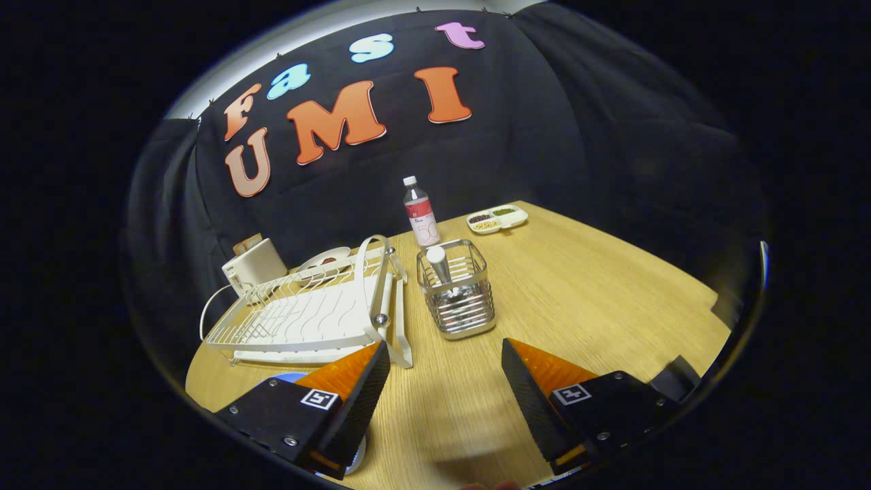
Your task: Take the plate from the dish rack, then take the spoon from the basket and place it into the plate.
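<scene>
We see the gripper (446, 354) low in the frame with its fingers spread wide apart, holding nothing; bare wooden surface (578, 306) shows between them.

Just ahead of the fingers, a little above the middle of the frame, stands a wire basket (457, 299). A handle (437, 262) with a rounded pale end stands upright in it, which looks like the spoon, though we cannot make out its bowl through the wires.

To the left of the basket lies the white dish rack (306, 313), with its curved handle arching over the end nearest the basket. Its wires look bare. At the lower left, under the left finger, a blue and white round rim peeks out, which appears to be the plate (289, 376); most of it is hidden by the finger, so we cannot say more.

Behind the rack, toward the left of the frame, sits a white toaster (253, 265), and next to it a white and red dish (325, 259) partly hidden by the rack. Beyond the basket a clear bottle (421, 212) with a white cap and red label stands upright, and to its right, near the far edge of the surface, lies a small divided tray (497, 219) holding what look like beans or grains.
</scene>
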Demonstrator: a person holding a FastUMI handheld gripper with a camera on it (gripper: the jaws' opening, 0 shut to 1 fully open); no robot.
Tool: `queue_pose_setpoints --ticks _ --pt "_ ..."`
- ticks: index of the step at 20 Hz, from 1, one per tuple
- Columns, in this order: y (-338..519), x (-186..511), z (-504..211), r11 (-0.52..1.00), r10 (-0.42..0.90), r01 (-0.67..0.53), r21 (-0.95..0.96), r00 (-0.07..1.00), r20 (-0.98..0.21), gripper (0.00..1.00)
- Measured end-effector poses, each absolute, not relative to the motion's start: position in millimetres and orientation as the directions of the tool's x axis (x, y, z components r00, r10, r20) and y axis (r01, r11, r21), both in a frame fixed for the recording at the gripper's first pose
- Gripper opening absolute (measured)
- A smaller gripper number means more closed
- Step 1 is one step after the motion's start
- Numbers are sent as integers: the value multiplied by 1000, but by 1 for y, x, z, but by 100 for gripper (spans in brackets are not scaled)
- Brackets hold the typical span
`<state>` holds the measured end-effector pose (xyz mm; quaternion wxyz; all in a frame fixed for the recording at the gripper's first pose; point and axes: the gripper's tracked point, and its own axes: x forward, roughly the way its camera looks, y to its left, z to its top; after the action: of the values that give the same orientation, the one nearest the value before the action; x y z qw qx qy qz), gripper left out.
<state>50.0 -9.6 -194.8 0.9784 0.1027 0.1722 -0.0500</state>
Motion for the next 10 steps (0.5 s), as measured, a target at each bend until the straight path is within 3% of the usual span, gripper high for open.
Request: queue_pose_setpoints --ticks 10 --pt "-21 107 -155 992 -126 127 1 980 -152 98"
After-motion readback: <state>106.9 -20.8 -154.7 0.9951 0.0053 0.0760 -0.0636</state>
